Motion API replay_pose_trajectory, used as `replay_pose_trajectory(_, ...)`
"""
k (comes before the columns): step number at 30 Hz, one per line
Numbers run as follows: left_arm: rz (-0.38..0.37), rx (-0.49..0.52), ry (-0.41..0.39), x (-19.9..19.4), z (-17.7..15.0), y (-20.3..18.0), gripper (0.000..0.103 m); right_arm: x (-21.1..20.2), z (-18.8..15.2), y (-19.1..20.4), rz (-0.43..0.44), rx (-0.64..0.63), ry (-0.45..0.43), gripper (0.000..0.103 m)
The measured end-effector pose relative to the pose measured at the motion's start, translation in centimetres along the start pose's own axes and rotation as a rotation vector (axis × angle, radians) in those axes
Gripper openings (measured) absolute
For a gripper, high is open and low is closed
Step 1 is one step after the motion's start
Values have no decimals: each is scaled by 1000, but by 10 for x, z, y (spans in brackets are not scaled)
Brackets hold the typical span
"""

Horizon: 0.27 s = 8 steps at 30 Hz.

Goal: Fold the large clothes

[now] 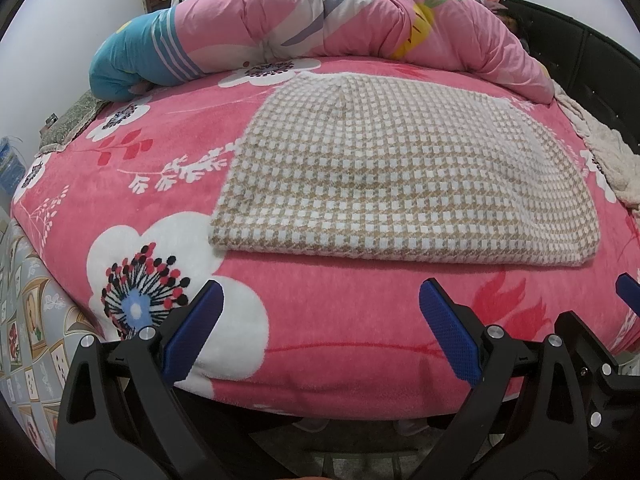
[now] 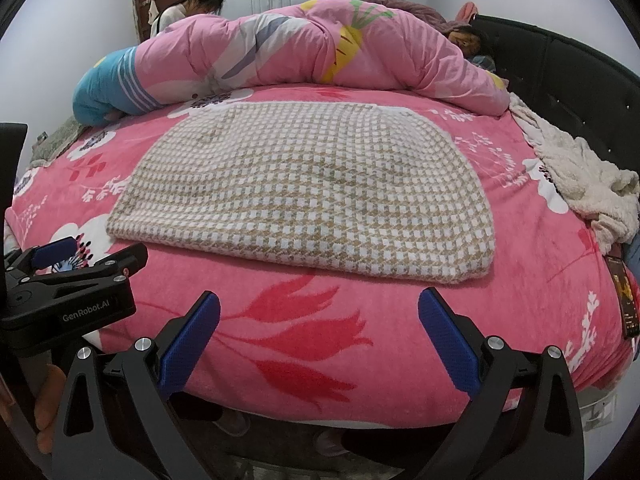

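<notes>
A beige-and-white houndstooth garment (image 1: 400, 176) lies folded flat in a rectangle on the pink floral bed cover (image 1: 320, 344); it also shows in the right wrist view (image 2: 304, 200). My left gripper (image 1: 320, 300) is open and empty, held off the bed's near edge, short of the garment's front edge. My right gripper (image 2: 319, 312) is open and empty, also near the front edge, apart from the garment. The left gripper's body shows at the left of the right wrist view (image 2: 72, 276); a blue fingertip of the right gripper shows at the right of the left wrist view (image 1: 628, 290).
A rolled pink quilt (image 2: 320, 48) lies across the far side of the bed. A cream fleece blanket (image 2: 588, 184) is heaped at the right by the black headboard (image 2: 580, 80). One person lies under the quilt, another stands at the far left (image 2: 196, 4).
</notes>
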<state>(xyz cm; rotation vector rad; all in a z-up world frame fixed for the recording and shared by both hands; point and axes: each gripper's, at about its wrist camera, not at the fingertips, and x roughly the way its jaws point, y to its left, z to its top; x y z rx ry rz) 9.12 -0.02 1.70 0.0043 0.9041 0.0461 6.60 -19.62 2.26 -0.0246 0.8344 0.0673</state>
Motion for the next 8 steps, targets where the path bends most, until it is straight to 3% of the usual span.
replay_pose_trajectory(8, 1, -2, 0, -1, 0, -1, 95, 0, 0, 0, 0, 0, 0, 97)
